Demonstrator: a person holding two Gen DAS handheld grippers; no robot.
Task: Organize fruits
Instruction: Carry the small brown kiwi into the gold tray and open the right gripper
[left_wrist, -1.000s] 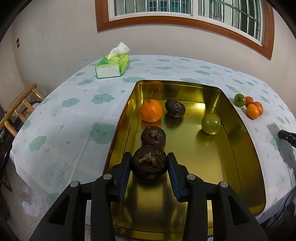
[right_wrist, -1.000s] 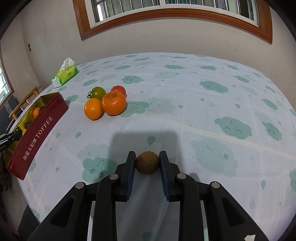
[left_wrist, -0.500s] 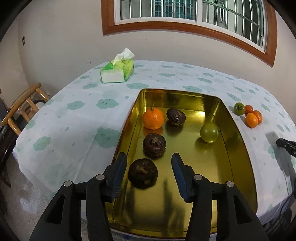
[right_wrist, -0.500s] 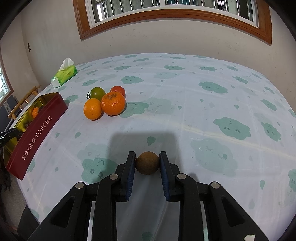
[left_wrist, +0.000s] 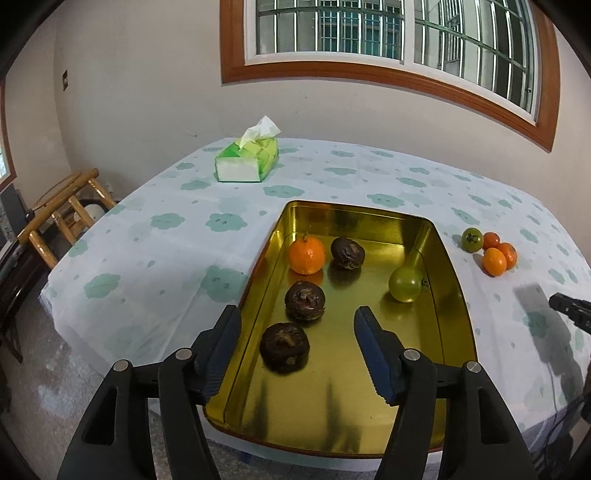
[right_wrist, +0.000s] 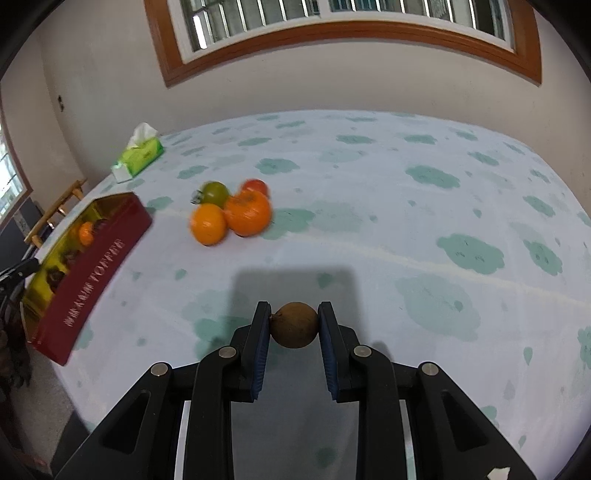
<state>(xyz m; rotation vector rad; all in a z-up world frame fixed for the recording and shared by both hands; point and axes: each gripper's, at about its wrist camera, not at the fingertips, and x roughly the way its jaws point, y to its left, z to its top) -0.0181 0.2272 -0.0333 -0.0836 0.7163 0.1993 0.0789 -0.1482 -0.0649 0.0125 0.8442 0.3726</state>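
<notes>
1. Your left gripper (left_wrist: 297, 325) has let go: a second ago its fingers clamped the dark wrinkled fruit (left_wrist: 284, 348), half a second ago they had parted, and now they stand spread wide with the fruit resting free on the floor of the gold tin (left_wrist: 448, 280).
2. You have also pulled that gripper back and up, so more of the tin and of the clouded tablecloth (left_wrist: 184, 221) shows than before.
3. That released fruit sits in the near left part of the tin, between your fingertips but nearer the left one, touching neither.
4. Behind it in the tin lie a second dark fruit (left_wrist: 305, 300), a third dark fruit (left_wrist: 347, 252), an orange (left_wrist: 306, 255) and a green fruit (left_wrist: 405, 283), all where they were.
5. Your right gripper (right_wrist: 294, 325) still pinches the small brown fruit (right_wrist: 294, 325) between both pads, held above the cloth; the grip has not changed.
6. The right view has swung and is blurred; the loose cluster of fruits (right_wrist: 231, 210) now lies farther ahead-left, just right of the tin's red wall (right_wrist: 96, 273).
7. A tissue box (left_wrist: 248, 161) stands at the table's far side.
</notes>
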